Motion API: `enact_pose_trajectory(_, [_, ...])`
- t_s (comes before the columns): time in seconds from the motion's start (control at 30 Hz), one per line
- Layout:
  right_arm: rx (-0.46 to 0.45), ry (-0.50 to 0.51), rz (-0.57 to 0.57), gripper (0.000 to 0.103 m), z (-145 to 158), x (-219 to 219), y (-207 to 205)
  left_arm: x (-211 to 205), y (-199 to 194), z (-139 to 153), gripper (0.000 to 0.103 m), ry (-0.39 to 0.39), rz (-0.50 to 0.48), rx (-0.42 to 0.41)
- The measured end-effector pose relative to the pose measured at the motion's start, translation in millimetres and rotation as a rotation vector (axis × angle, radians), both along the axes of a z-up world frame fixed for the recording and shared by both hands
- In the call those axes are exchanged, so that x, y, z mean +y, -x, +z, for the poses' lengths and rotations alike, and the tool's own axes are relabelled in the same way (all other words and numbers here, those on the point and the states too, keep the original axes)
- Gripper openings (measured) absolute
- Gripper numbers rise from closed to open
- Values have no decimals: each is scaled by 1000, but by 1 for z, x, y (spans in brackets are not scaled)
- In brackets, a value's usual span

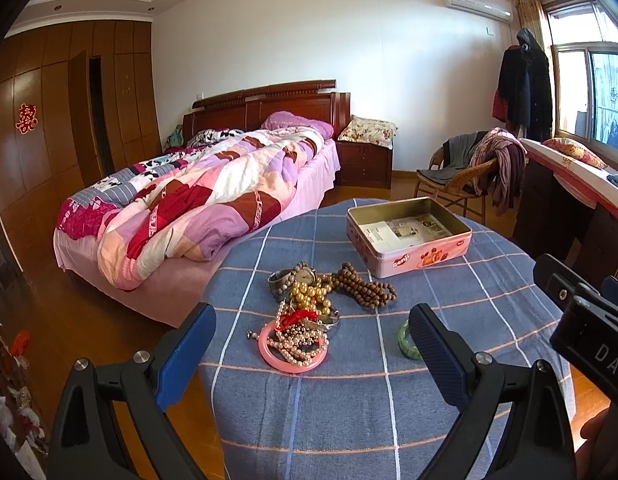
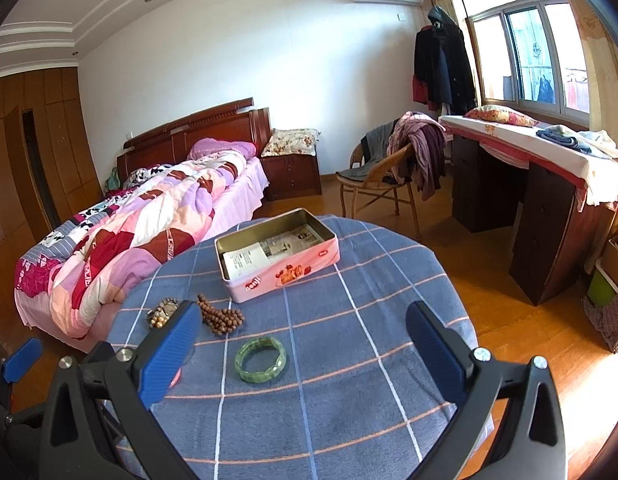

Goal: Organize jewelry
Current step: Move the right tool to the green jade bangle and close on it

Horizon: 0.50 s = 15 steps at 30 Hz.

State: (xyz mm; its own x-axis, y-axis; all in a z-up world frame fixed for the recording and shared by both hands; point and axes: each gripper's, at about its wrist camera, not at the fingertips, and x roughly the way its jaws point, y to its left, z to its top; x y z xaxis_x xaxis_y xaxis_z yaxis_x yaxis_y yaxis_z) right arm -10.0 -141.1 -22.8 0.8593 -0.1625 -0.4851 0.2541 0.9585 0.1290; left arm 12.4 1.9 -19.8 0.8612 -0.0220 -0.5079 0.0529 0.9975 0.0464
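Spread wide and empty above the near counter (image 2: 389, 360) edge: left claw (image 1: 313, 344) and right claw (image 2: 305, 344). Heaped left of centre, tangled jewelry (image 1: 305, 312); alone on open cloth nearby, green bangle (image 2: 261, 359). Near the far rim, open pink tin (image 2: 277, 256).

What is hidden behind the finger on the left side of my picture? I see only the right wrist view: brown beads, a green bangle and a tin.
Observer: A tangled heap of jewelry lies there, with a watch at its far end.
Operator: Is there a second bangle in it?
Observer: Yes, a pink bangle at the near end, with pearl strings lying across it.
Operator: Does the left gripper hold something?
Observer: No. The left gripper has its fingers wide apart, with nothing held between them.
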Motion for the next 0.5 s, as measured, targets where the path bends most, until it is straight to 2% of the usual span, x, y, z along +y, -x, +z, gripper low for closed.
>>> enact_pose_trajectory(0.17, [33, -9, -5, 103, -7, -5, -10, 2, -14, -12, 97, 7, -17, 43])
enact_pose_trajectory(0.3, [83, -7, 8, 103, -22, -11, -19, 18, -26, -28, 97, 46, -63, 84])
enact_pose_trajectory(0.5, [227, -41, 51, 103, -61, -20, -40, 57, -40, -67, 97, 103, -59, 177])
